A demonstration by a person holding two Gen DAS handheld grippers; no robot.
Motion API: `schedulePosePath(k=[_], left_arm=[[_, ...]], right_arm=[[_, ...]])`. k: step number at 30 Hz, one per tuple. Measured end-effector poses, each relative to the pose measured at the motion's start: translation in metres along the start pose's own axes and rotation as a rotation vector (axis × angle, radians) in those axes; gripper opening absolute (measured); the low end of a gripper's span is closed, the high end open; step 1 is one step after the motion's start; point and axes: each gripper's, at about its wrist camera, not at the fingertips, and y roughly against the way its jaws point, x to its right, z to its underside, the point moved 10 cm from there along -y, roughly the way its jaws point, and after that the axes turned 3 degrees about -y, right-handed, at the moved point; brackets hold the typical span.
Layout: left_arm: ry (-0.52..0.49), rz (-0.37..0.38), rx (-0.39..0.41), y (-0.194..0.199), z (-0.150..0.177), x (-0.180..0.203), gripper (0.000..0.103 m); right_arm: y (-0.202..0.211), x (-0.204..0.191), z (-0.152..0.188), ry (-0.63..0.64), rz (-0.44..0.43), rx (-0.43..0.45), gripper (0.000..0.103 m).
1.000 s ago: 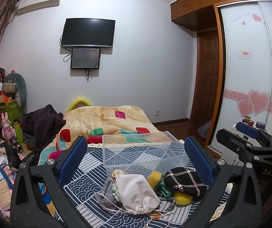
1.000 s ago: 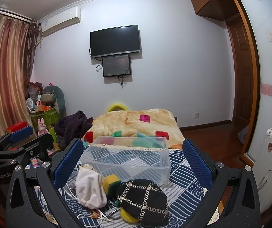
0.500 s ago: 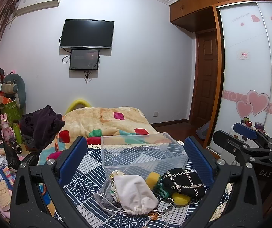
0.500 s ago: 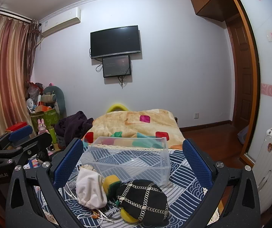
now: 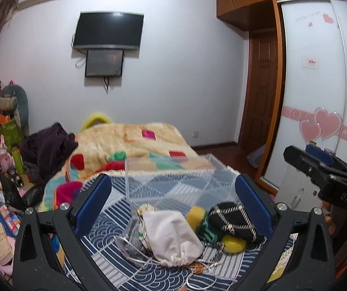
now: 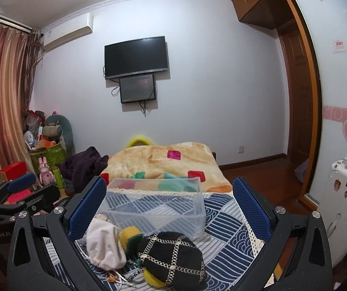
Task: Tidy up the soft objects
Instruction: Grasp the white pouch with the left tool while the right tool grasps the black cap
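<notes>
The left gripper (image 5: pixel 173 203) is held with its two blue fingers (image 5: pixel 93 201) wide apart, and nothing is gripped between them. The right gripper (image 6: pixel 168 206) is also held wide open and empty. Both are kept above the near end of a bed, which is covered with a blue and white patterned cloth (image 6: pixel 224 223).

A small heap of soft things is seen between the fingers, on the cloth. A white drawstring pouch (image 5: pixel 171 235) is laid at the left of the heap. A black pouch with a chain pattern (image 6: pixel 171 257) is laid at the right. A yellow and green sponge (image 6: pixel 130 236) is tucked between the two pouches and is touched by both. A second yellow thing (image 5: pixel 234 243) is partly hidden under the black pouch. Thin cords (image 5: pixel 139 259) are spread on the cloth by the white pouch.

A clear plastic box (image 6: pixel 154 203) is stood just behind the heap, and nothing is seen inside it. Behind the box, a cream blanket with coloured squares (image 6: pixel 163 160) is spread over the bed.
</notes>
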Motion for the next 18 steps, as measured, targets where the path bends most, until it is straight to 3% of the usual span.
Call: schedulePosePath(k=[14,16,18], left_arm=[[0.079,0.016,-0.203,-0.052,0.072,-0.021,0.103],[0.084,0.023,-0.217,-0.055,0.079,-0.021,0.100],[0.091,0.034,-0.237,-0.058,0.084,-0.021,0.089]], right_arm=[[-0.040,0.006,0.078,0.020,-0.065,-0.273,0.103],[-0.042,0.004,0.088,0.027,-0.074,-0.302,0.103],[-0.043,0.004,0.095,0.022,-0.088,-0.328,0.103]])
